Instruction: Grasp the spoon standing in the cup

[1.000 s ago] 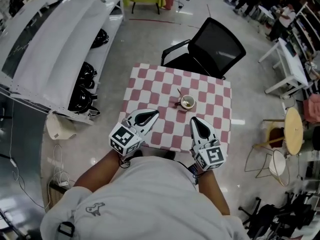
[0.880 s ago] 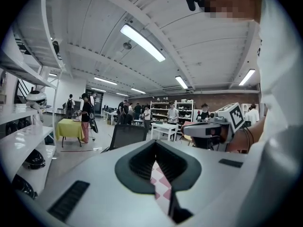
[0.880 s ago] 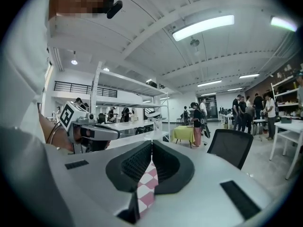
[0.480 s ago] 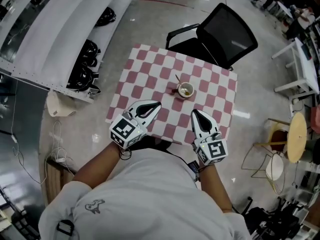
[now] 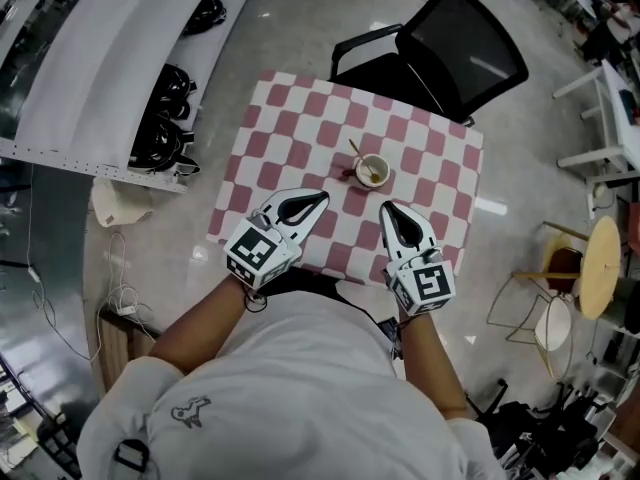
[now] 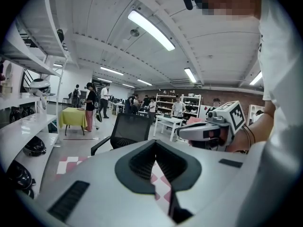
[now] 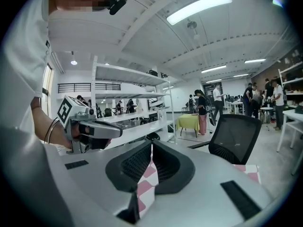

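Note:
A small pale cup (image 5: 373, 170) stands near the middle of the red-and-white checked table (image 5: 280, 133), with a spoon (image 5: 356, 152) leaning out of it toward the far left. Both grippers hover over the table's near edge, short of the cup. My left gripper (image 5: 322, 197) is shut with nothing in it, and points toward the cup from the near left. My right gripper (image 5: 385, 208) is also shut and empty, just on the near side of the cup. The cup is hidden in both gripper views, where the shut jaws (image 6: 155, 143) (image 7: 151, 145) show only checked cloth between them.
A black office chair (image 5: 440, 53) is tucked in at the table's far side. White shelving (image 5: 90, 58) with black helmets (image 5: 165, 138) runs along the left. A round wooden stool (image 5: 600, 268) and a white table (image 5: 610, 118) stand at the right. People stand far off in the room.
The head view has shifted, so the table sits a little higher and more turned in the picture. Both grippers keep about the same places at the near edge and stay shut.

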A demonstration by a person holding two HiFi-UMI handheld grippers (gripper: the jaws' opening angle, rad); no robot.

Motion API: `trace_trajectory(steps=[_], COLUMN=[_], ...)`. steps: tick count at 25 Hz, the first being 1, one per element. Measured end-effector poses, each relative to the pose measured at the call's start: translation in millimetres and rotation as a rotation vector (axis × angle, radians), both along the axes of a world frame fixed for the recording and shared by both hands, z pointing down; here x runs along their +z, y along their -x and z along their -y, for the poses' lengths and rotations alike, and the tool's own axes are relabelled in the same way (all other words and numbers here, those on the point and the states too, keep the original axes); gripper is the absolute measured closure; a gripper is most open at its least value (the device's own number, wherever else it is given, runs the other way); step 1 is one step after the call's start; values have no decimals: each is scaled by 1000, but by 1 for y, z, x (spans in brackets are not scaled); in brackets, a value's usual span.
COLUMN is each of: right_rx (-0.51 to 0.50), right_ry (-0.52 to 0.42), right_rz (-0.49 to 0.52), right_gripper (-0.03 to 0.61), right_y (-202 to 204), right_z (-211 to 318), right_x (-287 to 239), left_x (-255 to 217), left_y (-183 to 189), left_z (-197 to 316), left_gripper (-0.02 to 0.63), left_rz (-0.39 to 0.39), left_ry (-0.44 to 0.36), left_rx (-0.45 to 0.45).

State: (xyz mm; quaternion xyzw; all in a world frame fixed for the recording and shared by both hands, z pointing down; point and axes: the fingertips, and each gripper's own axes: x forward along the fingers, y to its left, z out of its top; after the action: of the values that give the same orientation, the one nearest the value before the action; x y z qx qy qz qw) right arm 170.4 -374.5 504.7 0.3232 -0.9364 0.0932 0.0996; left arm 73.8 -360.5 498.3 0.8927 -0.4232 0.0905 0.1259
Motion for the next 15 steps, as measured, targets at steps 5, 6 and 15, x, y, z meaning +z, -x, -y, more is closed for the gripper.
trace_trajectory(steps=[5, 6, 15], right_rx=[19, 22, 20], right_ry=[25, 33, 82], right_rz=[-15, -15, -59], right_gripper=[543, 543, 543], right_y=[7, 8, 26], right_z=[21, 26, 57], right_x=[17, 22, 57], left_x=[12, 14, 43], left_y=[-3, -3, 2], left_z=[19, 24, 59], left_gripper=[603, 603, 603], left_rz=[1, 2, 10], left_ry=[24, 24, 68], left_rx=[36, 44, 92])
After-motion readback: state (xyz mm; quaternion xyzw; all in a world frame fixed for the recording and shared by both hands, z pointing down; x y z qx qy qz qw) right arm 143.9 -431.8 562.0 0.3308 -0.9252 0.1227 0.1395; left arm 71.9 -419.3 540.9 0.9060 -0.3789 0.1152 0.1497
